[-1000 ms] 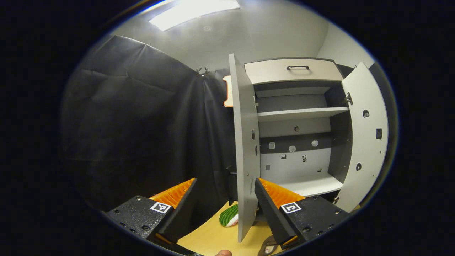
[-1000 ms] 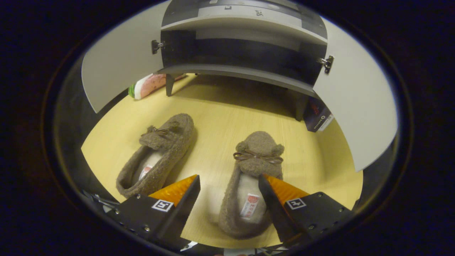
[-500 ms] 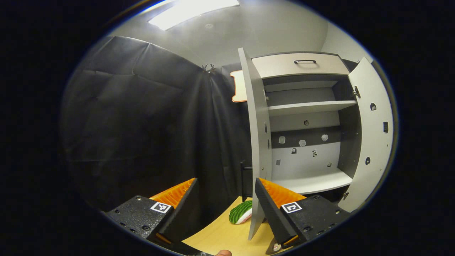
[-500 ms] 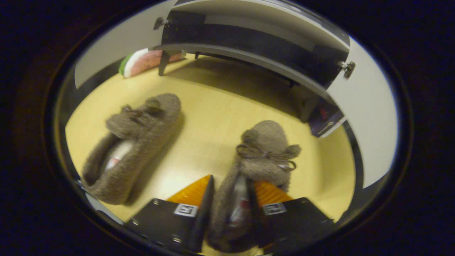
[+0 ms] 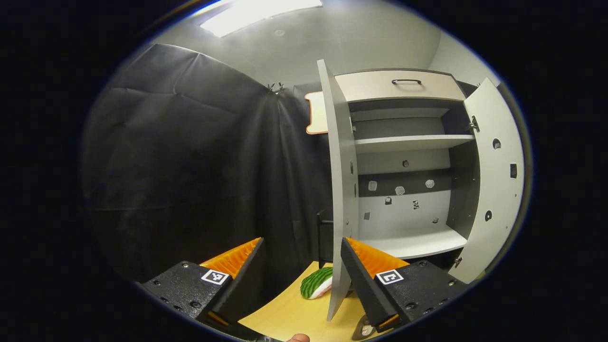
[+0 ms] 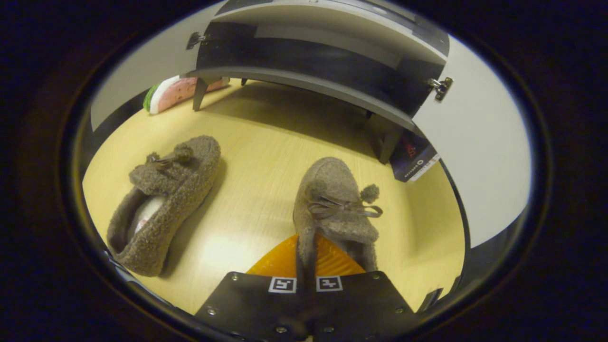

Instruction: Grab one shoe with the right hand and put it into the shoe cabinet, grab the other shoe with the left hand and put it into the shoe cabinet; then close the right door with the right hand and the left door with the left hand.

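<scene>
Two fuzzy brown slippers with small bows lie on the pale wooden floor. My right gripper is shut on the near rim of the right-hand slipper, whose toe points at the shoe cabinet. The other slipper lies apart, to the left. My left gripper is held up and open with nothing between its fingers, facing the cabinet. Both cabinet doors, the left one and the right one, stand open and the shelves are bare.
A watermelon-slice toy lies by the cabinet's left leg, also seen as a toy past the left door's edge. A dark box leans under the cabinet's right side. A drawer tops the cabinet. Black cloth hangs at the left.
My right gripper went from open around the right-hand slipper to shut on its rim. The left gripper stayed open and its view shifted only slightly.
</scene>
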`<state>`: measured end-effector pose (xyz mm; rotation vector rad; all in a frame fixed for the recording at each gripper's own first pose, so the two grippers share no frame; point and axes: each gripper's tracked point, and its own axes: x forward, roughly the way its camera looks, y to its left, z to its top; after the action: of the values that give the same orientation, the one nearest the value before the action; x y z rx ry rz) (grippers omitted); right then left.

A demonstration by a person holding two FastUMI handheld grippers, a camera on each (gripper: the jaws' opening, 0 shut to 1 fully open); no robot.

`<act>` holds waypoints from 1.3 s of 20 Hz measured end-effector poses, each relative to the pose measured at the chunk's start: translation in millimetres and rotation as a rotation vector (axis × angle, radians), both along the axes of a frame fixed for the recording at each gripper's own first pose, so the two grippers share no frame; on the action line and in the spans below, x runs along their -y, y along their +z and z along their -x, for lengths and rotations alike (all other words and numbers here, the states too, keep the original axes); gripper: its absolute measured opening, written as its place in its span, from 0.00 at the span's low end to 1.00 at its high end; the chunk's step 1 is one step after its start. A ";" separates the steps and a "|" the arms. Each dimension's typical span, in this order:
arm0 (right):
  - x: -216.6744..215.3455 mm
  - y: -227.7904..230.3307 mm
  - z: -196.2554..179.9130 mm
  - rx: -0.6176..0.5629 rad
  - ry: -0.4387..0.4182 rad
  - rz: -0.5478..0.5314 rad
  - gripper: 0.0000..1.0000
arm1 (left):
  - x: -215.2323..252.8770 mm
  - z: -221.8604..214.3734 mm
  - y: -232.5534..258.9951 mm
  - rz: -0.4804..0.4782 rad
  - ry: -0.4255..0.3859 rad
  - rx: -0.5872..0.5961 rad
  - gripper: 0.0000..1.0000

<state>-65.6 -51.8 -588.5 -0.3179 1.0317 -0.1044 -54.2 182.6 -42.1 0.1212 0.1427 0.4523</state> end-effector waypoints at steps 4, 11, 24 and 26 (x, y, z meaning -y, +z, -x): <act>4.2 36.0 -11.2 0.083 -0.077 -0.066 0.01 | 8.1 -4.4 -0.6 0.013 -0.033 0.009 0.97; 5.9 137.5 -51.9 0.307 -0.106 -0.137 0.00 | 23.5 -13.6 -4.7 0.034 -0.093 0.016 0.96; -9.2 360.7 -191.9 0.753 0.017 -0.165 0.01 | 26.7 -20.9 -14.8 0.056 -0.101 0.014 0.96; -11.9 370.0 -223.3 0.779 0.039 -0.157 0.01 | 22.1 -19.0 -16.7 0.052 -0.090 0.010 0.96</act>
<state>157.7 -40.0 -218.5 -0.1296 0.2584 -0.0998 -35.2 160.5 -58.8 0.0737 0.1383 0.3593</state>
